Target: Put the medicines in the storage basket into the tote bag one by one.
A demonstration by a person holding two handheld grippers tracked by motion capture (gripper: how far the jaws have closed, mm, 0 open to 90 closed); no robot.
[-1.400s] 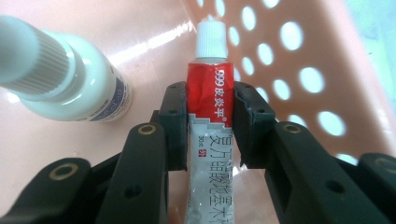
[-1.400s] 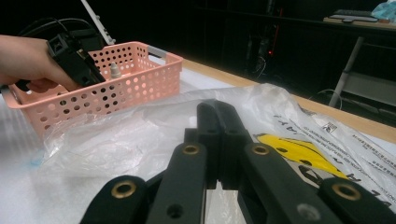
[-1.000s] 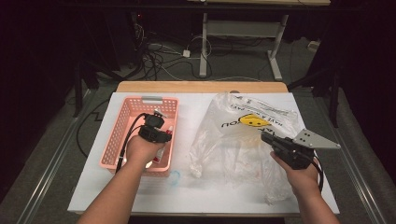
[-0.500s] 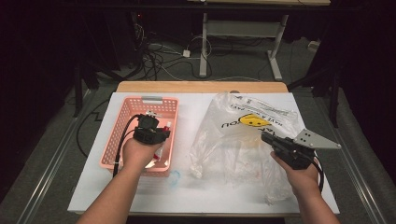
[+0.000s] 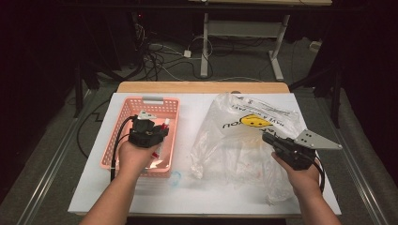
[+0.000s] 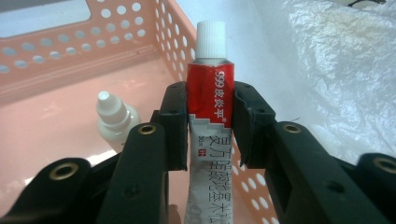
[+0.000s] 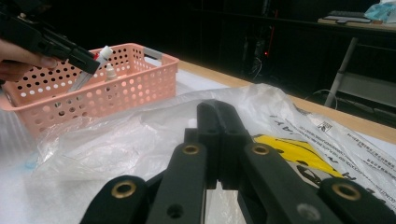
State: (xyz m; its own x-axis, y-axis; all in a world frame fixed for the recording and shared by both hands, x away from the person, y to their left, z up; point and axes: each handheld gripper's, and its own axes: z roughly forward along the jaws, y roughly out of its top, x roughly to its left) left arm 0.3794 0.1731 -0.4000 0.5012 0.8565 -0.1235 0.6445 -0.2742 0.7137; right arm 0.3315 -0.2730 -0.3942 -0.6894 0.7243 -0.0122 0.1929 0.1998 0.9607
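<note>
At near right, right gripper rests on bag, jaws closed and empty. Over basket, left gripper clamps tube above dropper bottle. Step: loading the basket, probably. Next: lower tube, release.

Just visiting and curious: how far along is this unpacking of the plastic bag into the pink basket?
Done: one small white dropper bottle already stands in the pink basket. In hand: the left gripper is clamped on a red-and-white ointment tube held over the basket. The right gripper rests shut on the plastic bag. Left: setting the tube down; what remains inside the bag I can't tell.
</note>
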